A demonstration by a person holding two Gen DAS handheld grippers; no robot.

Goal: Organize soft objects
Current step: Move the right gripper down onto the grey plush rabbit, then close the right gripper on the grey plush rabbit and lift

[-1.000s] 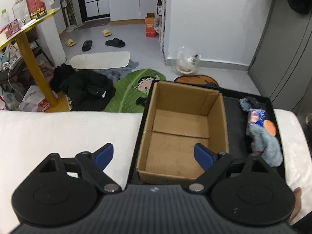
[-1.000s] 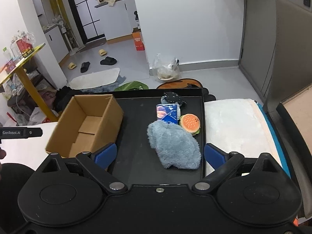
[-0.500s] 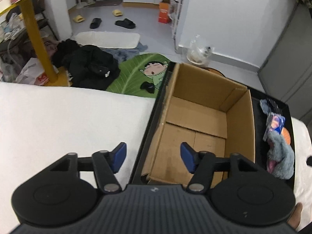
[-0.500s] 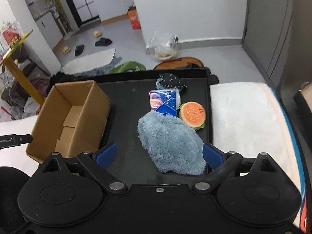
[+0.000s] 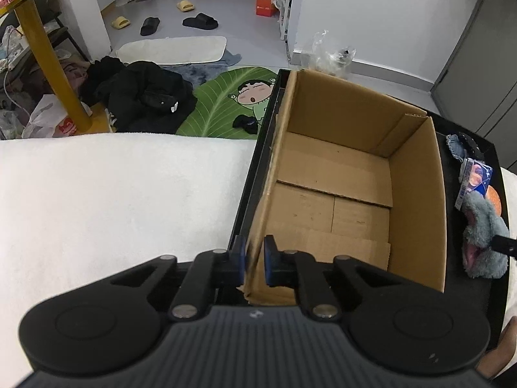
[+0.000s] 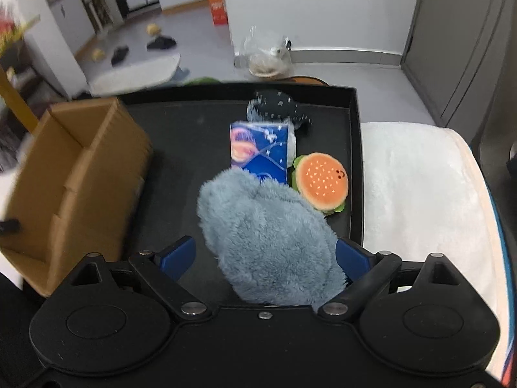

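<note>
The blue tissue pack [image 6: 258,152] has its near end buried under the grey plush [image 6: 268,242], whose near end is hidden behind the right gripper's body. The dark spotted soft toy [image 6: 274,108] lies partly behind the pack. The left edge of the right wrist view is motion-blurred, smearing the cardboard box [image 6: 74,174].

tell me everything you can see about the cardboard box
The cardboard box is plain brown corrugated card, open at the top and empty, its bottom flaps folded flat with visible seams. It sits upright at the left end of the black tray, apart from the soft toys. The left gripper is shut on its near left wall, one blue pad outside and one inside. That wall's edge looks slightly ragged.
</note>
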